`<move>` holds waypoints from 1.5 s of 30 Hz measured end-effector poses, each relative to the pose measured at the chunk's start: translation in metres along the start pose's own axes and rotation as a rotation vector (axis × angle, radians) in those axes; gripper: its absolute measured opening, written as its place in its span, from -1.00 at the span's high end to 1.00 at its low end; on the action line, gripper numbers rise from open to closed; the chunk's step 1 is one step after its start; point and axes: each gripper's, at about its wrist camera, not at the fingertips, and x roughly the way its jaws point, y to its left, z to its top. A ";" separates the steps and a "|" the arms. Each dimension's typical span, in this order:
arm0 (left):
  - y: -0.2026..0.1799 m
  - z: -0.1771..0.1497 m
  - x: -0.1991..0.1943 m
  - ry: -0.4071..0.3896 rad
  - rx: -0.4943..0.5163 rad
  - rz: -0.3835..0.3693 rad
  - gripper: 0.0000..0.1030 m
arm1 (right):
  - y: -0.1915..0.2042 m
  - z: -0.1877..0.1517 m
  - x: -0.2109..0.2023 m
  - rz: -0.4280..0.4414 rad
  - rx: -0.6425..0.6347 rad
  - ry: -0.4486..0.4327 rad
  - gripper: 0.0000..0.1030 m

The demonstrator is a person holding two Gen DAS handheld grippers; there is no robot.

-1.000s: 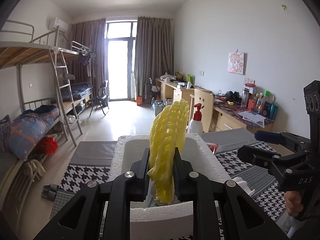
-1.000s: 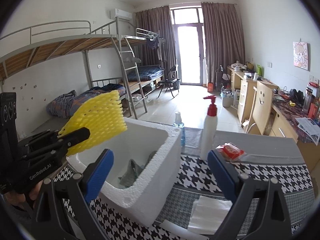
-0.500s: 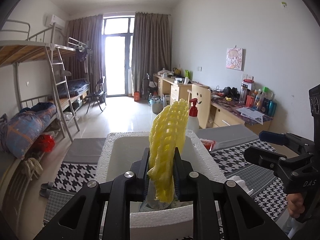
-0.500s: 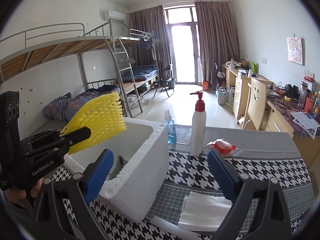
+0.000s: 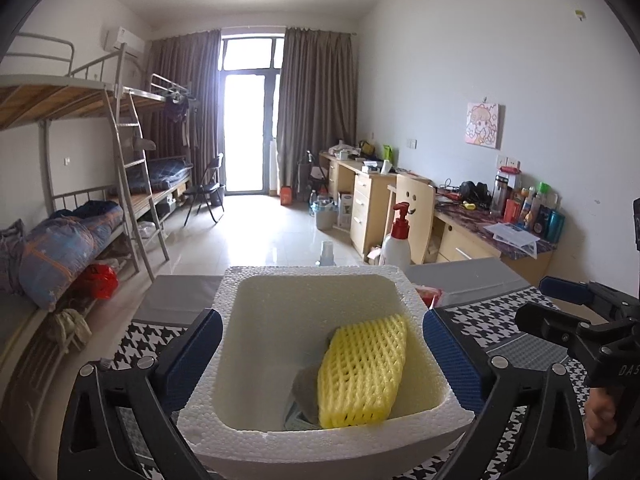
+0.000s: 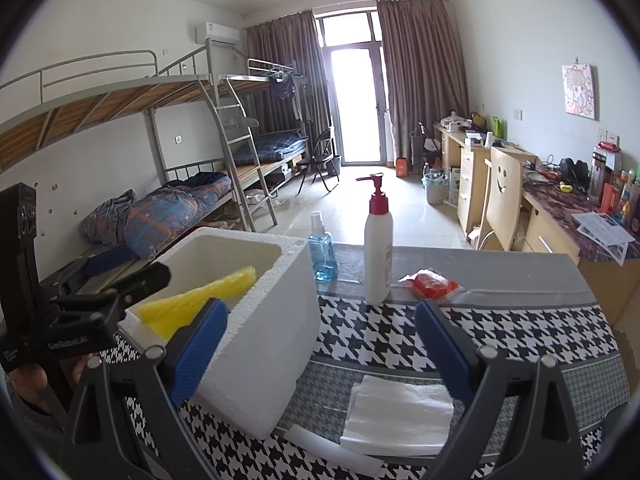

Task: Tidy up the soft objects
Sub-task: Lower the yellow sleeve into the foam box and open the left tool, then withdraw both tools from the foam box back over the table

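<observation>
Foam net sleeve [image 5: 362,372], yellow, mesh-patterned: lies loose inside white polystyrene box [image 5: 280,442], tilted against the right inner wall, resting on a grey cloth and some paper at the bottom; touched by neither tool.

Left tool [image 5: 322,354]: jaws have just been opening and now stand wide, straddling the box's near end with the blue pads outside its walls; nothing between them is gripped.

Right tool [image 6: 320,348]: jaws wide apart, empty, poised over the houndstooth-covered counter [image 6: 520,332] to the right of the box.

Remaining loose items on counter: folded white tissue [image 6: 396,412] directly below the right tool; red packet [image 6: 430,284] further back, near the white pump bottle [image 6: 378,252]; blue spray bottle [image 6: 322,250] beside the box's far corner.

Step in hand, as judged: release of the foam sleeve into the box, complete.

Next move, as judged: right tool goes down to the tissue, the nearest soft thing. A thin flat sheet calls for a low approach and a pinch at one edge, else the pads close on the cloth cover beneath. Left tool needs to lift clear of the box rim.
</observation>
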 end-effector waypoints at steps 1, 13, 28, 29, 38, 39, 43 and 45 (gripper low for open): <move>-0.001 0.000 0.000 -0.001 0.002 0.003 -0.97 | 0.000 0.000 0.000 0.000 0.001 0.000 -0.88; -0.009 0.000 -0.008 -0.017 0.016 0.001 -0.98 | -0.007 0.000 -0.007 -0.007 0.007 -0.008 -0.88; -0.019 -0.001 -0.016 -0.030 0.022 -0.017 -0.98 | -0.010 -0.002 -0.017 -0.032 0.010 -0.022 -0.88; -0.021 -0.001 -0.017 -0.031 0.026 -0.019 -0.98 | -0.010 -0.002 -0.017 -0.035 0.012 -0.022 -0.88; -0.033 -0.004 -0.023 -0.031 0.052 -0.068 -0.98 | -0.018 -0.006 -0.026 -0.050 0.027 -0.033 -0.88; -0.036 -0.004 -0.023 -0.031 0.054 -0.072 -0.98 | -0.019 -0.006 -0.026 -0.050 0.030 -0.033 -0.88; -0.044 -0.006 -0.025 -0.028 0.064 -0.092 -0.98 | -0.022 -0.009 -0.028 -0.059 0.031 -0.032 -0.88; -0.051 -0.007 -0.024 -0.022 0.080 -0.102 -0.98 | -0.024 -0.010 -0.030 -0.064 0.032 -0.034 -0.88</move>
